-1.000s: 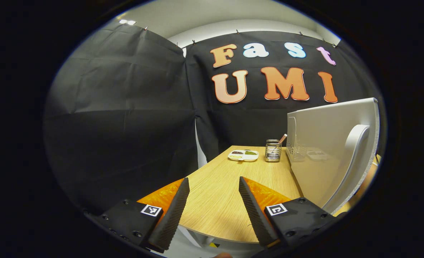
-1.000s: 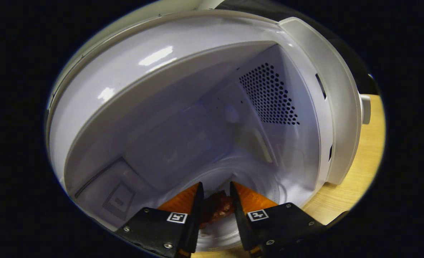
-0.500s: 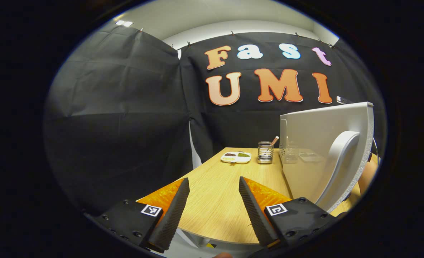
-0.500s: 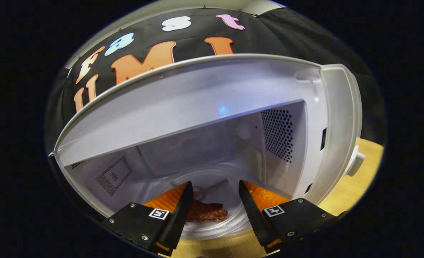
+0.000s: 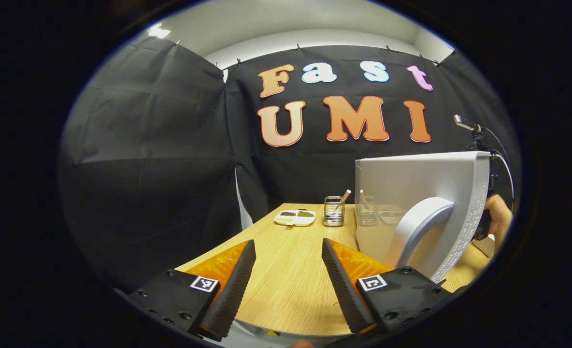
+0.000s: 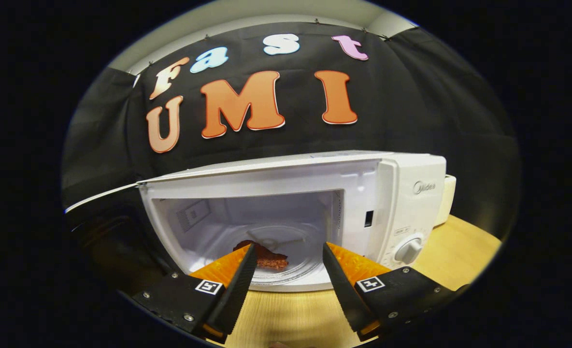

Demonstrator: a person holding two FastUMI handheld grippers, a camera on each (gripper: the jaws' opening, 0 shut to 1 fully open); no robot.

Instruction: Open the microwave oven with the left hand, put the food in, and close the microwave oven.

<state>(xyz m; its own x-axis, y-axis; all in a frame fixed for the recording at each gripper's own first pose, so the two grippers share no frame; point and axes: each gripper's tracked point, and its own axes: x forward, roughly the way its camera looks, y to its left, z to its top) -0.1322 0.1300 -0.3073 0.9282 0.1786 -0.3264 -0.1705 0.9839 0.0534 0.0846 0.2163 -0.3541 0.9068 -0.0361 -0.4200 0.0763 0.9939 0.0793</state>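
Note:
The white microwave (image 6: 402,193) stands on the wooden table with its cavity exposed. A reddish-brown piece of food (image 6: 269,258) lies on the glass turntable (image 6: 291,270) inside. My right gripper (image 6: 286,285) is open and empty, outside the cavity in front of it. In the left gripper view the swung-out door (image 5: 421,193) with its curved handle (image 5: 419,224) stands edge-on at the right. My left gripper (image 5: 286,282) is open, holding nothing, to the left of the door. A hand (image 5: 498,217) shows behind the door's far edge.
At the table's far end sit a white divided dish (image 5: 295,217) with small foods and a metal utensil holder (image 5: 334,211). The microwave's control knob (image 6: 408,250) is on its right panel. Bare tabletop (image 5: 291,275) lies under the left gripper.
My right gripper opened, let go of the food on the turntable and drew back out of the cavity. The left gripper's view shifted, so the door now sits farther left and more edge-on.

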